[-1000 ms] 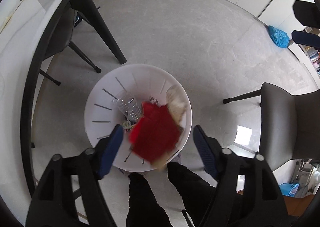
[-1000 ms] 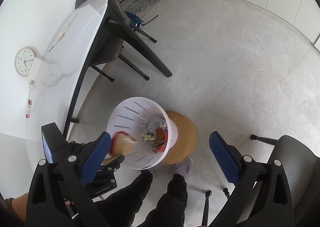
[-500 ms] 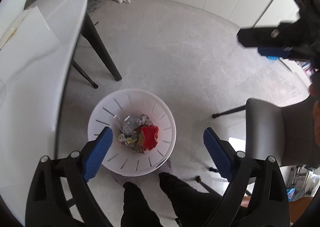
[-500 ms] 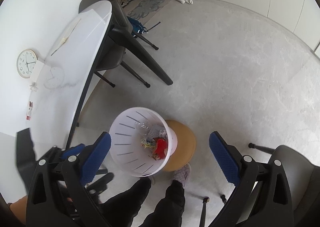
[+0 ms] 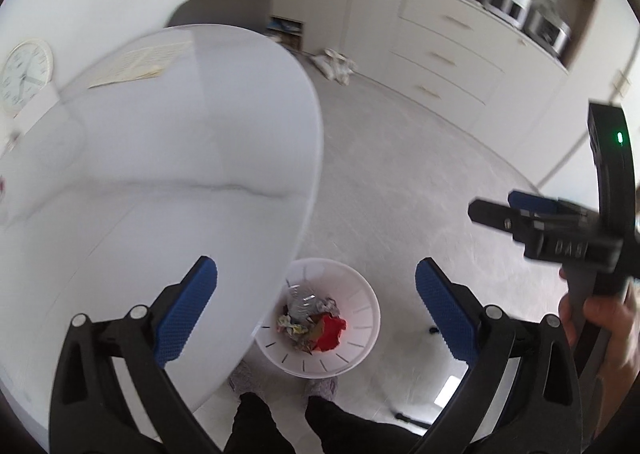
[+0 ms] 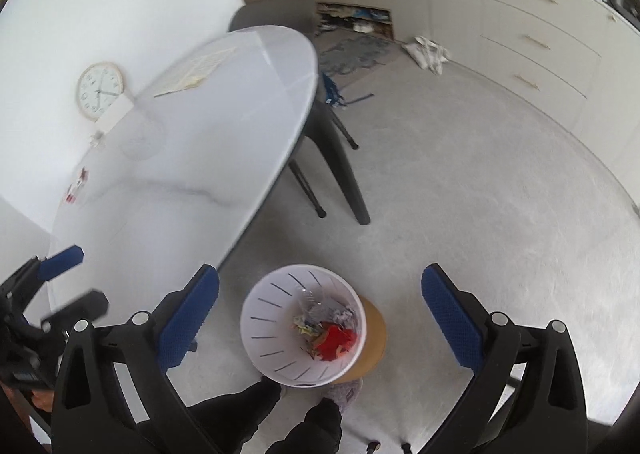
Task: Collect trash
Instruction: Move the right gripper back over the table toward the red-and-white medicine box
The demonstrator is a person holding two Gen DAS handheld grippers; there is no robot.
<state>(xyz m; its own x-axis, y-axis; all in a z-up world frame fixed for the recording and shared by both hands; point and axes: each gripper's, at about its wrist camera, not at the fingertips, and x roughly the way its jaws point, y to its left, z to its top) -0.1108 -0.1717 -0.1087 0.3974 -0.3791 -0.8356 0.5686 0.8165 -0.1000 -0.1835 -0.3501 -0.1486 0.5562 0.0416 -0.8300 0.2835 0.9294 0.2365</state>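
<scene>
Trash point(image 6: 330, 336) sits in the white slotted bin point(image 6: 272, 318) on the floor, right of the white surface point(image 5: 160, 182). Left gripper point(image 5: 316, 310) and right gripper point(image 6: 320, 312) fingers are both spread, holding nothing. Likely next step: scan the surface for leftovers; approach low with fingers wide.

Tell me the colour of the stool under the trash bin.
Tan stool, seen best in the right wrist view.
</scene>
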